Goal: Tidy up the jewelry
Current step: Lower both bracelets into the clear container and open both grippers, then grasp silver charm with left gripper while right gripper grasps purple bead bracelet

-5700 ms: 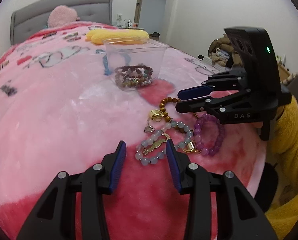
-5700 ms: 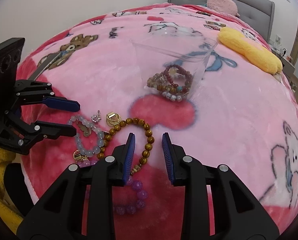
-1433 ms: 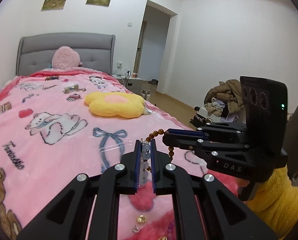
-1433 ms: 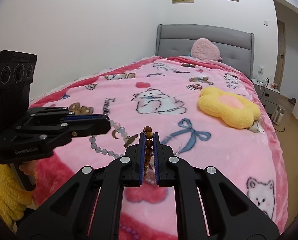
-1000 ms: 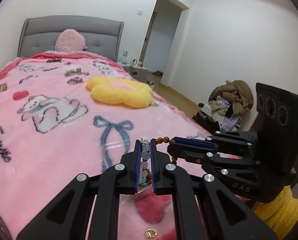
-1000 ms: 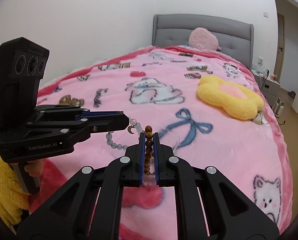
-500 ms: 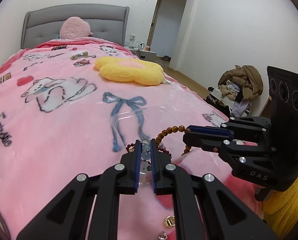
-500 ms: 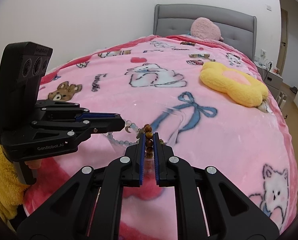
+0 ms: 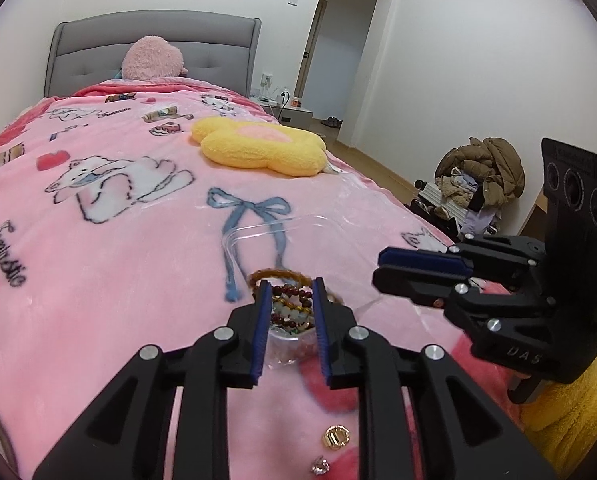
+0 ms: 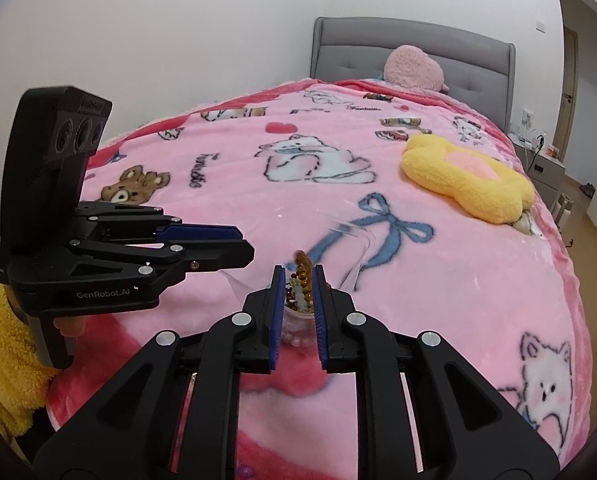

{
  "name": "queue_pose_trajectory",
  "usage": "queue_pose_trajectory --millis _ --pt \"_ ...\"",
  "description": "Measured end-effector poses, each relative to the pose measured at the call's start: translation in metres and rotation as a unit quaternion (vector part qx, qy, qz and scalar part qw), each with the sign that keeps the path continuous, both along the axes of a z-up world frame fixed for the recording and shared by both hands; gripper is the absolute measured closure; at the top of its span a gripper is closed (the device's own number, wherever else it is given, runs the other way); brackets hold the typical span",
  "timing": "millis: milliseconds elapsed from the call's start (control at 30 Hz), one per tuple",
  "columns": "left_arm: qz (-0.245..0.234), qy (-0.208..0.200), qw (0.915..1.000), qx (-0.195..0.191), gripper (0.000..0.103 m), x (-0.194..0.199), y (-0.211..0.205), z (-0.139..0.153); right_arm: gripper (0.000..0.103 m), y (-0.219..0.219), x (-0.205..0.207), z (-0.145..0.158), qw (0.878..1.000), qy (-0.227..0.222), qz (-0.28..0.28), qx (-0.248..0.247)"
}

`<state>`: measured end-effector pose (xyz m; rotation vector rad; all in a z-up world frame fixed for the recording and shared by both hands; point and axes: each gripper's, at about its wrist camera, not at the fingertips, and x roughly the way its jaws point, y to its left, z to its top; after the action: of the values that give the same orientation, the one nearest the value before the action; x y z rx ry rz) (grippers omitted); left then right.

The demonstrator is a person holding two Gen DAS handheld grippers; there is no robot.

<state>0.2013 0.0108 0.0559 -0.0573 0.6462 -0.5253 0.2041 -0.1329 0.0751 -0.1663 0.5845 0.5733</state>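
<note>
Bracelets [image 9: 288,312] in clear tub [image 9: 234,240], both grippers [image 9: 288,300] agape

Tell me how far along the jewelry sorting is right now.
Partly done. The clear container already holds a pile of beaded bracelets, with a brown bead bracelet blurred at the top of it. Both the left gripper and right gripper are open above it, holding nothing. Left: a gold ring and a small sparkly piece on the blanket.

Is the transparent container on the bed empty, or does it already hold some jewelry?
It is not empty. The clear container holds several beaded bracelets, piled at its bottom, visible between the left gripper fingers.
</note>
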Motion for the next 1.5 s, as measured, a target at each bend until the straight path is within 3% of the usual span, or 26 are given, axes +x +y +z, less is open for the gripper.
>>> queue_pose_trajectory --millis 133,267,467,667,733,867,967,1100,1300,1500 --pt "-0.001 -0.006 0.9999 0.012 0.075 -0.012 0.004 0.003 0.078 -0.005 -0.012 0.009 1.0 -0.008 0.007 0.004" --pt "-0.014 -0.002 0.9979 0.064 0.048 -0.039 0.001 -0.005 0.077 -0.01 -0.03 0.004 1.0 0.0 0.02 -0.007" --pt "-0.058 0.0 0.9875 0.147 0.047 -0.072 -0.015 -0.031 0.077 -0.019 -0.058 -0.024 0.998 0.037 0.03 -0.03" --pt "-0.06 0.004 0.985 0.162 0.047 -0.084 -0.014 -0.047 0.073 -0.023 -0.074 -0.048 0.997 0.061 0.035 -0.032" --pt "-0.065 0.006 0.9845 0.163 0.049 -0.087 -0.015 -0.051 0.071 -0.023 -0.076 -0.056 0.996 0.074 0.034 -0.032" --pt "-0.067 0.012 0.984 0.165 0.065 -0.086 -0.018 -0.058 0.071 -0.023 -0.078 -0.067 0.995 0.086 0.035 -0.03" --pt "-0.066 0.017 0.984 0.164 0.068 -0.085 -0.019 -0.061 0.071 -0.023 -0.078 -0.073 0.994 0.096 0.035 -0.032" --pt "-0.066 0.022 0.9855 0.155 0.084 -0.082 -0.019 -0.063 0.071 -0.021 -0.083 -0.078 0.995 0.087 0.036 -0.044" --pt "-0.068 0.023 0.9861 0.15 0.091 -0.081 -0.021 -0.066 0.08 -0.017 -0.086 -0.079 0.995 0.079 0.039 -0.053" --pt "-0.063 0.023 0.9868 0.148 0.091 -0.083 -0.02 -0.065 0.093 -0.014 -0.091 -0.079 0.994 0.071 0.038 -0.069"
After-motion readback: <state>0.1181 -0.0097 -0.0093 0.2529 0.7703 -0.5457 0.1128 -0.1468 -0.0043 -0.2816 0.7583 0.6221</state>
